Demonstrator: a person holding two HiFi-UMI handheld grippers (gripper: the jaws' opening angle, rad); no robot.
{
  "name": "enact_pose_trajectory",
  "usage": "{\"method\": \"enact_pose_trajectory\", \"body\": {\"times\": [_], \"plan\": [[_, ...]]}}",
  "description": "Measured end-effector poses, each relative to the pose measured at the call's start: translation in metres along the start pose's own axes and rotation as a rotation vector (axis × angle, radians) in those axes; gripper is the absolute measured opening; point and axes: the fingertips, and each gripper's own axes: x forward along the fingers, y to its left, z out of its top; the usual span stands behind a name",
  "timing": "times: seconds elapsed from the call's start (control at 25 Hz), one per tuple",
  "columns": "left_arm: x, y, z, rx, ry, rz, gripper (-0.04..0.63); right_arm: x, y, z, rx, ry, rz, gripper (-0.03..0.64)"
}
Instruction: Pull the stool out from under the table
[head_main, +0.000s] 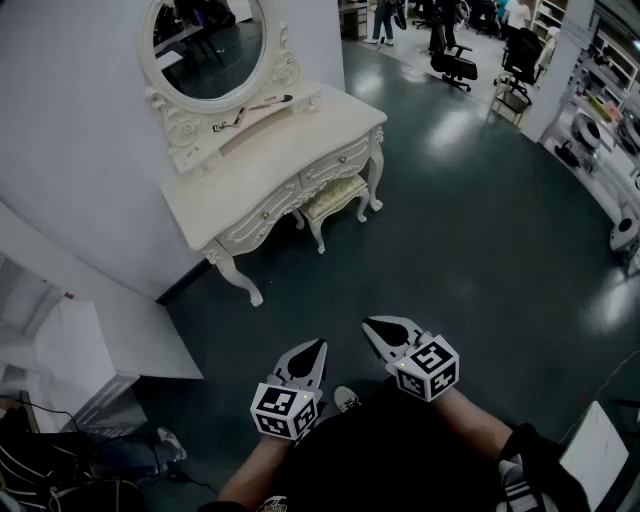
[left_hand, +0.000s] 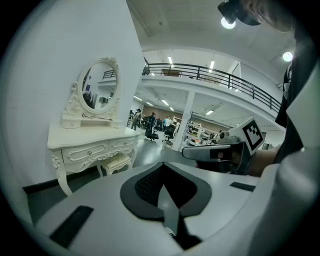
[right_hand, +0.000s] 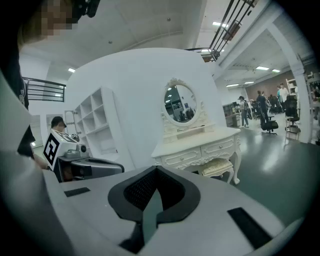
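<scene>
A cream stool (head_main: 335, 200) with a padded seat is tucked under the white dressing table (head_main: 275, 165), which carries an oval mirror against the wall. The stool (left_hand: 116, 161) also shows under the table (left_hand: 90, 145) in the left gripper view, and the stool (right_hand: 217, 166) under the table (right_hand: 197, 147) in the right gripper view. My left gripper (head_main: 312, 347) and right gripper (head_main: 372, 325) are both shut and empty. They are held side by side over the dark floor, well short of the stool.
White shelving (head_main: 70, 340) stands at the left by the wall. Office chairs (head_main: 455, 62) and people are far off across the glossy dark floor (head_main: 470, 230). A white panel (head_main: 595, 450) leans at the lower right.
</scene>
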Motion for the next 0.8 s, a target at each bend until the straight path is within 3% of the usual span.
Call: {"method": "enact_pose_trajectory", "body": {"times": [0.8], "plan": [[-0.0028,0.0022,-0.0041,-0.002,0.001,-0.016,0.008,0.0006,0.0034,-0.0004,0.039,-0.038,0.003,0.028]]}}
